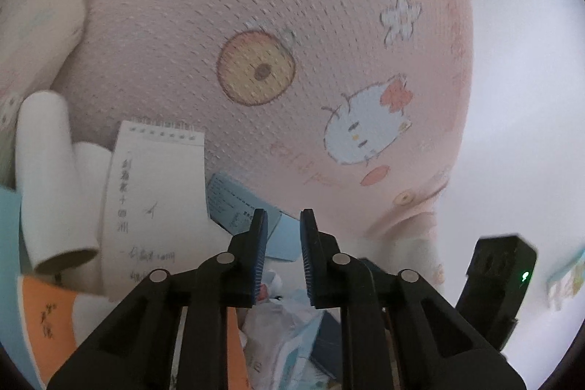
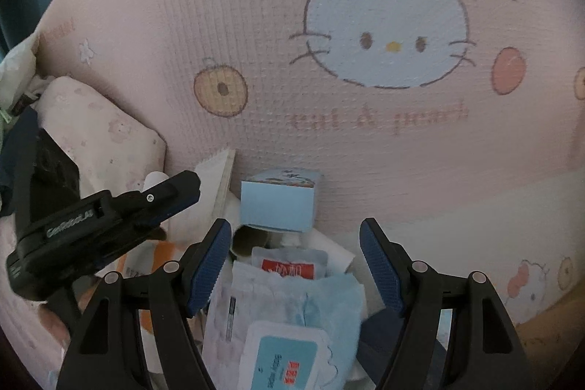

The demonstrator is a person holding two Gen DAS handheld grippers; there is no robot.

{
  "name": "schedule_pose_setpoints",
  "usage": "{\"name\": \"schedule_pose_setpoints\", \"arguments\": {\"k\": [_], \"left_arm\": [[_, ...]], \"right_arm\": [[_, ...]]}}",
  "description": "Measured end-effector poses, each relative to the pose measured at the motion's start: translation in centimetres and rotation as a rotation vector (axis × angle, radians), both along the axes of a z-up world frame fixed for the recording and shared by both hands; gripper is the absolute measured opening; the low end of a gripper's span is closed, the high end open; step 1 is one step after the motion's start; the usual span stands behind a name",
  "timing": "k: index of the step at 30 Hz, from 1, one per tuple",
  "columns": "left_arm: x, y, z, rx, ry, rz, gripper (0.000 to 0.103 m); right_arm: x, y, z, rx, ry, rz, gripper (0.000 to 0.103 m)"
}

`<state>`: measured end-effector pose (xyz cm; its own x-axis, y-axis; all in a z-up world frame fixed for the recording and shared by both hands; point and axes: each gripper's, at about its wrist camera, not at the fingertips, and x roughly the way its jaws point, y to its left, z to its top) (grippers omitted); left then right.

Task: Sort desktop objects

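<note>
Both grippers hover over the inside of a pink fabric storage bin (image 2: 278, 35) printed with a cartoon cat. My left gripper (image 1: 283, 220) has its jaws a narrow gap apart with nothing between them, above a blue card (image 1: 234, 203), a spiral notepad page (image 1: 153, 200) and white paper tubes (image 1: 47, 185). My right gripper (image 2: 295, 233) is open and empty over a blue wet-wipes pack (image 2: 292, 328), a small pouch with a red label (image 2: 289, 265) and a light blue box (image 2: 278, 203). The left gripper also shows in the right wrist view (image 2: 109, 222).
An orange note with handwriting (image 1: 44, 313) lies at the lower left. A pink tissue pack (image 2: 98, 130) leans against the bin's left wall. The bin's patterned wall (image 1: 329, 61) rises close ahead. The right gripper's body (image 1: 497, 284) shows at the left view's right edge.
</note>
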<state>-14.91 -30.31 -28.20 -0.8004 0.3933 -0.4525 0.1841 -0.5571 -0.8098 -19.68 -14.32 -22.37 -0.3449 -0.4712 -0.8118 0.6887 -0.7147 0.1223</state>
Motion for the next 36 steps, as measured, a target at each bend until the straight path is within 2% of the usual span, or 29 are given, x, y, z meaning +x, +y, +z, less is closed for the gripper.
{"name": "schedule_pose_setpoints", "arguments": {"k": [3,4,8,11,14,19,20,21,23,29,33,36], "left_arm": [[-1.3,0.4,-0.4,-0.028,-0.043,-0.013,0.042],[-1.6,0.5,-0.5,-0.025,-0.048,-0.022,0.044],[-2.2,0.7,-0.2,-0.06,-0.081,-0.047,0.044],[-2.3,0.8,0.3,-0.078,-0.063,-0.071,0.044],[-2.5,1.0,0.3,-0.049,-0.059,-0.106,0.04],[-2.9,1.5,0.0,-0.087,-0.096,-0.109,0.038],[-2.9,1.6,0.0,-0.092,-0.102,-0.114,0.037],[-3.0,1.8,-0.1,-0.091,-0.106,-0.121,0.037],[-3.1,1.9,0.0,-0.103,-0.113,-0.127,0.036],[-2.8,3.5,0.9,-0.166,-0.099,-0.171,0.036],[-1.7,4.5,2.4,-0.177,-0.043,-0.181,0.037],[0.6,5.4,3.5,-0.201,0.012,-0.168,0.037]], "right_arm": [[-0.6,-1.1,-0.7,0.02,0.014,0.025,0.071],[-0.8,-1.4,-1.0,0.03,0.021,0.028,0.071],[-1.8,-2.6,-2.3,0.058,-0.022,0.026,0.071],[-2.2,-3.1,-3.0,0.048,-0.059,0.035,0.071],[-1.9,-3.8,-3.5,0.072,-0.038,0.042,0.071],[-1.8,-4.7,-4.6,0.107,-0.008,0.045,0.071],[-1.7,-4.8,-4.7,0.106,-0.007,0.049,0.069],[-1.8,-4.7,-4.8,0.1,-0.009,0.053,0.061],[-1.6,-4.5,-4.7,0.097,-0.001,0.059,0.061],[-0.1,-4.2,-3.7,0.11,0.087,0.128,0.06],[2.0,-2.9,-1.8,0.106,0.187,0.172,0.06],[3.6,-1.7,-0.6,0.087,0.224,0.192,0.06]]}}
